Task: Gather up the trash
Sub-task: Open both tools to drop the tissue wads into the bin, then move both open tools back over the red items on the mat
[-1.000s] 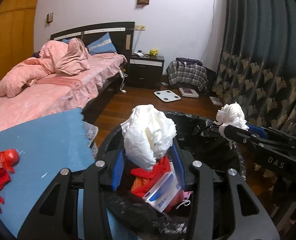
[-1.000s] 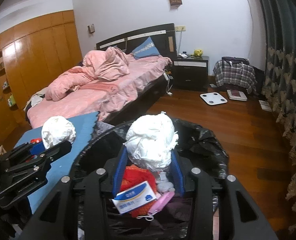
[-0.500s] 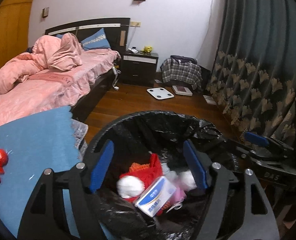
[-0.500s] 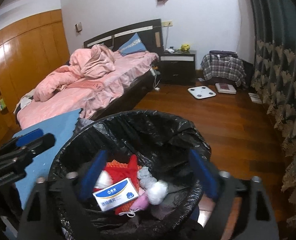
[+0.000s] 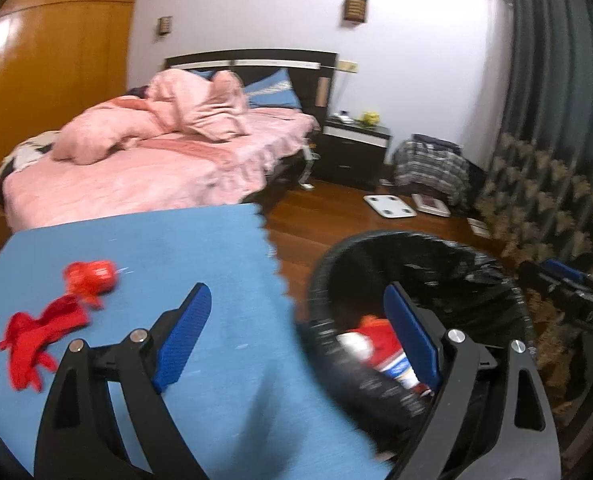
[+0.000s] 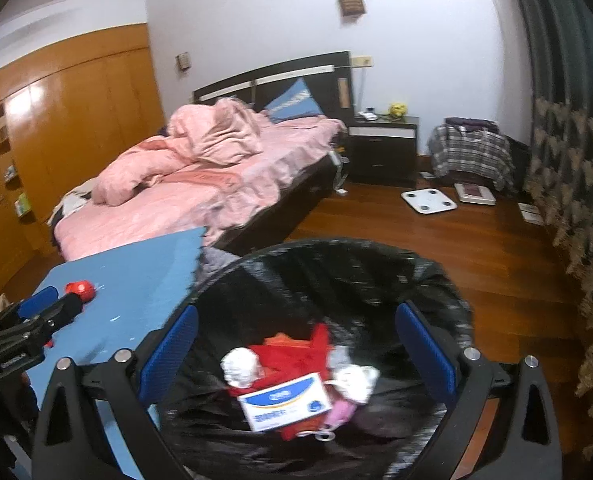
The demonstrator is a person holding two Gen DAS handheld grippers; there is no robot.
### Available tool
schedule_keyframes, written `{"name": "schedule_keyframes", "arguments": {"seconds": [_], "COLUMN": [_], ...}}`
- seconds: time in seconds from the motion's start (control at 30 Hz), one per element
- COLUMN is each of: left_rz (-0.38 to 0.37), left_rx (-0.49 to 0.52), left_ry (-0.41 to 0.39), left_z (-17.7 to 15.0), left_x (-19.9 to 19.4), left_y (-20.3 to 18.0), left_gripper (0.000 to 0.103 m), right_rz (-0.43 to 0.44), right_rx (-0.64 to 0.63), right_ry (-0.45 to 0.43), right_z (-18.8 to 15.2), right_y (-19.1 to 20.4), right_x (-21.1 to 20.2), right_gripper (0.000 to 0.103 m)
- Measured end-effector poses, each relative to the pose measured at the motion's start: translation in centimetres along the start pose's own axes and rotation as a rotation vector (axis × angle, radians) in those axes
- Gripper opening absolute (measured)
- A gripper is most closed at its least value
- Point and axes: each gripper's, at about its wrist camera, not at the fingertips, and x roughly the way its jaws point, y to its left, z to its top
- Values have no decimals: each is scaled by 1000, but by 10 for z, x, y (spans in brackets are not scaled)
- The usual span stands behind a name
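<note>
A bin lined with a black bag [image 6: 376, 264] [image 5: 436, 252] stands beside a blue table [image 5: 168, 256] [image 6: 136, 280]. It holds white paper wads [image 6: 238, 366], red scraps and a blue-and-white box [image 6: 286, 402]. My right gripper [image 6: 296, 356] is open and empty above the bin. My left gripper [image 5: 296, 344] is open and empty, straddling the table edge and the bin rim. A red crumpled ball [image 5: 92, 278] [image 6: 81, 290] and a red rag [image 5: 42, 334] lie on the table to the left of the left gripper. The left gripper also shows in the right wrist view [image 6: 48, 312].
A bed with pink bedding [image 5: 156, 160] stands behind the table. A dark nightstand [image 5: 354, 152], a plaid-covered bag [image 5: 432, 168] and a white scale [image 5: 390, 206] are on the wood floor beyond. A dark curtain [image 5: 556, 120] hangs on the right.
Both grippers opened and dropped their white paper wads into the bin. The left gripper has since swung left over the table edge. The right gripper stays above the bin.
</note>
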Motion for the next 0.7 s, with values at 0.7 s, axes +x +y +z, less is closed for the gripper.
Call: {"name": "schedule_keyframes", "arguments": {"seconds": [0.7], "left_rz": [349], "left_rx": [-163], "left_ry": [51], "left_z": [-37], "left_x": [-35], "left_y": [181], "left_gripper": [86], "right_rz": [237], "right_rx": [-165], "right_ry": [96], "right_z": [-18], "right_y": [186], "right_x": [70], "right_gripper": [97]}}
